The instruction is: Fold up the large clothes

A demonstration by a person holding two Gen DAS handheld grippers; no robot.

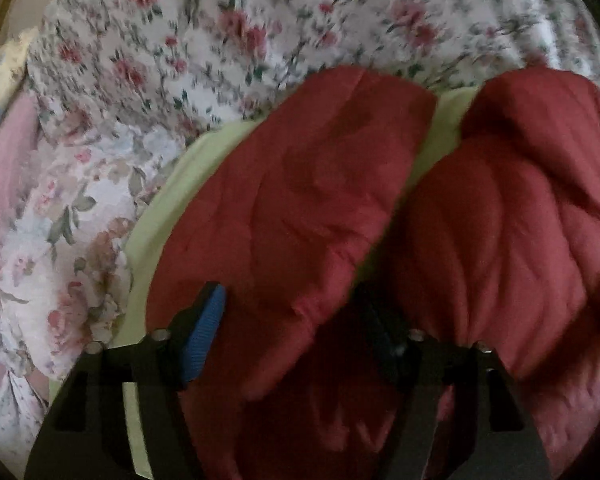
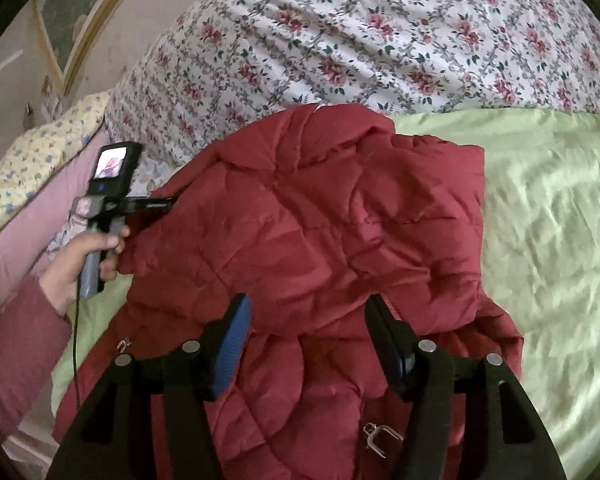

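We see a red quilted puffer jacket (image 2: 308,240) lying crumpled on a pale green sheet (image 2: 548,208) spread over the bed, with a rose-patterned floral quilt (image 2: 360,40) heaped on the far side. In the right wrist view, our right gripper (image 2: 308,340) hangs over the jacket's near part with its jaws spread wide; red fabric lies beneath and between them, but nothing is pinched. Two small metal clasps show on the jacket near the bottom edge of that view.

At the left of the same view, our left hand (image 2: 80,260), in a red knitted sleeve, holds the left gripper (image 2: 168,203) at the jacket's left edge; its tips reach the fabric there. In the blurred left wrist view, the left gripper (image 1: 296,320) has its jaws wide apart, and a thick fold of the jacket (image 1: 300,184) fills the gap between them. We cannot tell whether they grip it. A second floral cloth (image 1: 72,240) lies to the left of the sheet.
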